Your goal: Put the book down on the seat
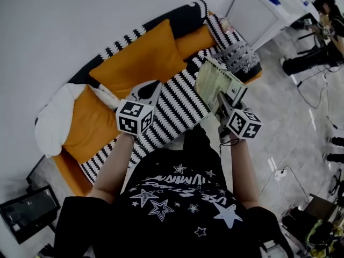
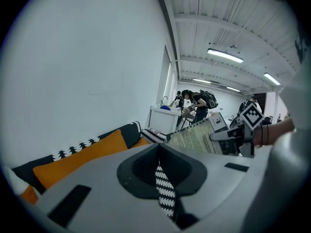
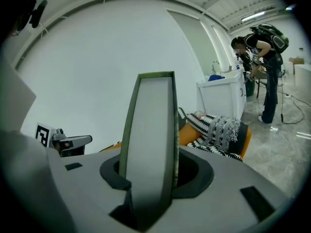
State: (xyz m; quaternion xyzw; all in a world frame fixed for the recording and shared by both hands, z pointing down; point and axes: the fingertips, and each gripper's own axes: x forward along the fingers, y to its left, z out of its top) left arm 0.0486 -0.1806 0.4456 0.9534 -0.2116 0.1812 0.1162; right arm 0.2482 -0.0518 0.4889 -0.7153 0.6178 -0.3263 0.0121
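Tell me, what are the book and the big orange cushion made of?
The book looks like paper: thin printed pages, with a stiffer, smooth greenish cover, probably card. The orange cushion looks like soft, matte woven cloth over stuffing, since it is puffy and dented. The exact fabric can't be told from here.

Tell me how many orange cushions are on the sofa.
3: a large cushion mid-back, a second cushion just right of it, a third cushion at the left end beside the white pillow. Others may be hidden.
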